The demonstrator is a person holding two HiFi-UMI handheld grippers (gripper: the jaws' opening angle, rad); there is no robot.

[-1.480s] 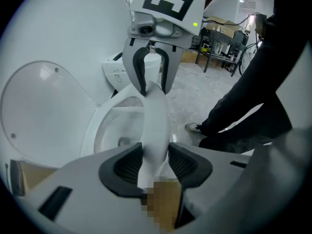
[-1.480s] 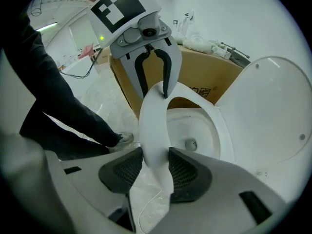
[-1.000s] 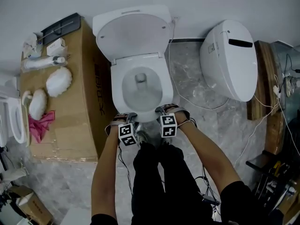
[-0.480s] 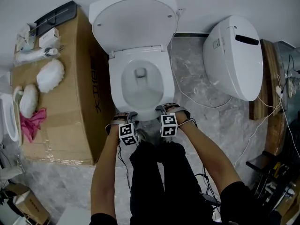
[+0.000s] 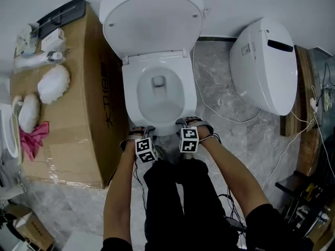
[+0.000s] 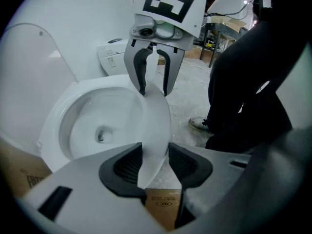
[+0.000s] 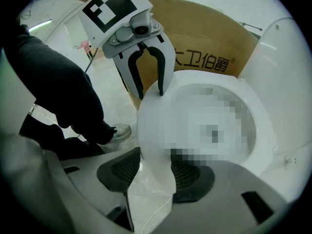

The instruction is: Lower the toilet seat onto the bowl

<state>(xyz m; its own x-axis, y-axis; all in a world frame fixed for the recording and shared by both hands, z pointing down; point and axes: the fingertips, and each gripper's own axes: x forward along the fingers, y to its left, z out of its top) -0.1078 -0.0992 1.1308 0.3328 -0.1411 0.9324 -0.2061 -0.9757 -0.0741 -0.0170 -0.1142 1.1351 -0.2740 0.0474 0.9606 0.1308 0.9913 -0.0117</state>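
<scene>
The white toilet seat (image 5: 130,88) lies low over the bowl, and the lid (image 5: 152,25) stands up against the wall behind it. Both grippers point down at the seat's front edge. My left gripper (image 5: 140,133) straddles the front rim (image 6: 155,130). The rim runs along one pad and leaves a gap to the other. My right gripper (image 5: 184,124) straddles the same rim (image 7: 153,145). Its jaws have just been opening, and its left pad (image 7: 122,167) stands off the rim. Each gripper view also shows the other gripper, the right one (image 6: 153,89) and the left one (image 7: 151,92).
A big cardboard box (image 5: 78,103) stands close on the toilet's left, with white items and a pink cloth (image 5: 32,140) on top. A second white toilet unit (image 5: 264,61) lies to the right. Cables (image 5: 230,120) trail over the marble floor. The person's legs (image 5: 178,203) stand right in front of the bowl.
Both grippers have sunk a little at the seat's front edge. The head view has shifted, so the toilet and its lid look slightly larger and closer.
</scene>
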